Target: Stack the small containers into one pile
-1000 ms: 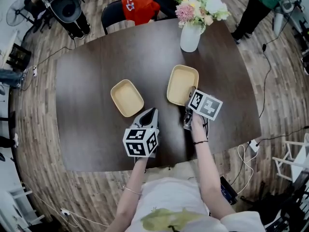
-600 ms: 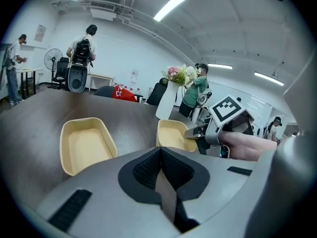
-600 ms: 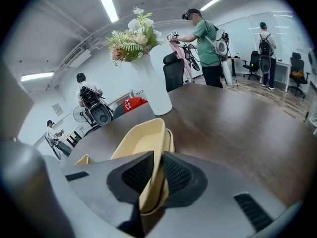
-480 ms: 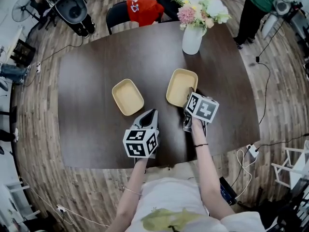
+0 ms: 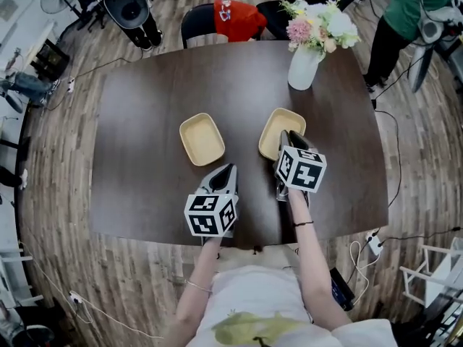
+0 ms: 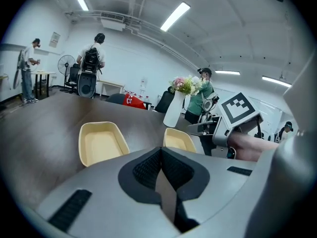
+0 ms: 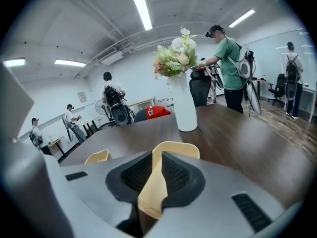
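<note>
Right claw [image 7: 156, 158] is opening its jaws right now, with the near rim of the right-hand beige container [image 5: 278, 129] poking up between the pads. To me it's looking like the pinch is coming off rather than biting down. That container is sitting on the dark table [image 5: 145, 114] just in front of the claw, between it and the white flower vase [image 5: 302, 66]. The other beige container [image 5: 202, 139] is lying a bit apart to its left, open side up, nothing in it. Left claw [image 5: 224, 172] is hanging closed and empty just short of that one. I'm guessing these tubs are light, thin-walled and fairly stiff, maybe a bit slick, so a rim pinch on a short end is making the most sense. The floor is too shallow to get at, and a light tub is probably going to tip once it's lifted by one edge, so it's asking for a slow carry and a level drop into the other.
</note>
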`<action>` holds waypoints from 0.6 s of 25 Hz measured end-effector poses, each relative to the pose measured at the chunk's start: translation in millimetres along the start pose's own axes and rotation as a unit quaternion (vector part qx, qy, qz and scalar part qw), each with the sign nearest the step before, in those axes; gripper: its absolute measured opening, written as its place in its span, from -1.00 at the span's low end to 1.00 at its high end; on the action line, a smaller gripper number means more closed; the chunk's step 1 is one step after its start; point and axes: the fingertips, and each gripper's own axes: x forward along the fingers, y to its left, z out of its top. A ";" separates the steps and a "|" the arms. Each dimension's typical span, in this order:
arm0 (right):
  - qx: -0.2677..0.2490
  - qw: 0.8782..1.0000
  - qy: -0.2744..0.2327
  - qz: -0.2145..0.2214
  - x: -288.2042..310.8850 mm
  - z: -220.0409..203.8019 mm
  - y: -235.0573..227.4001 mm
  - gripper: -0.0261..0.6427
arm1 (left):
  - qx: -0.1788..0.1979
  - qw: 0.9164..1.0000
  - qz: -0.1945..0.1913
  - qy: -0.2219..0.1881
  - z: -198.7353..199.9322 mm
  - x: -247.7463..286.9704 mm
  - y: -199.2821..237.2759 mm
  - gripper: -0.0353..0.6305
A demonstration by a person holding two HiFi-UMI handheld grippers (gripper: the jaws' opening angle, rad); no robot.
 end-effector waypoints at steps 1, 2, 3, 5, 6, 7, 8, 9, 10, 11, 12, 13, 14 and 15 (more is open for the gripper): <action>-0.014 1.000 0.002 0.009 0.7 -0.9 8.1 -0.73 | -0.003 1.000 0.005 -0.002 -0.3 -2.4 3.3 -0.82; -0.029 0.999 0.003 0.022 0.8 -2.0 17.0 -0.76 | -0.006 1.000 0.009 -0.005 -0.1 -5.1 6.8 -0.82; -0.043 0.998 0.004 0.039 0.3 -2.9 27.4 -0.77 | -0.009 1.000 0.013 -0.007 0.5 -8.4 10.7 -0.82; -0.062 0.995 0.002 0.084 -2.1 -3.8 51.5 -0.85 | -0.013 1.000 0.021 -0.011 1.8 -16.2 20.3 -0.82; -0.065 0.993 0.000 0.103 -2.6 -3.6 63.0 -0.85 | -0.016 0.999 0.025 -0.012 2.3 -19.9 25.9 -0.82; -0.066 0.991 0.000 0.117 -1.7 -3.4 73.1 -0.86 | -0.019 0.999 0.028 -0.013 2.6 -23.0 31.9 -0.82; -0.065 0.990 0.001 0.126 0.3 -3.5 81.8 -0.86 | -0.022 0.999 0.031 -0.013 2.7 -25.6 38.2 -0.82; -0.063 0.989 0.004 0.132 3.0 -4.0 89.5 -0.86 | -0.025 0.999 0.034 -0.012 2.5 -28.0 44.6 -0.82; -0.060 0.989 0.006 0.136 5.7 -5.2 96.5 -0.86 | -0.027 0.999 0.037 -0.011 2.0 -30.5 51.1 -0.82; -0.058 0.988 0.009 0.140 8.2 -7.1 103.1 -0.86 | -0.029 0.999 0.040 -0.010 1.5 -33.0 57.4 -0.82; -0.058 0.988 0.012 0.144 10.6 -9.2 109.7 -0.86 | -0.031 0.999 0.042 -0.009 1.3 -35.2 63.6 -0.82; -0.059 0.987 0.015 0.149 13.2 -11.3 116.6 -0.86 | -0.032 0.998 0.044 -0.008 1.5 -37.2 69.6 -0.82; -0.061 0.986 0.019 0.154 15.8 -13.5 123.4 -0.85 | -0.034 0.998 0.045 -0.008 1.9 -38.9 75.1 -0.82; -0.064 0.985 0.023 0.159 18.5 -15.7 129.5 -0.85 | -0.036 0.998 0.046 -0.007 1.8 -40.0 79.9 -0.82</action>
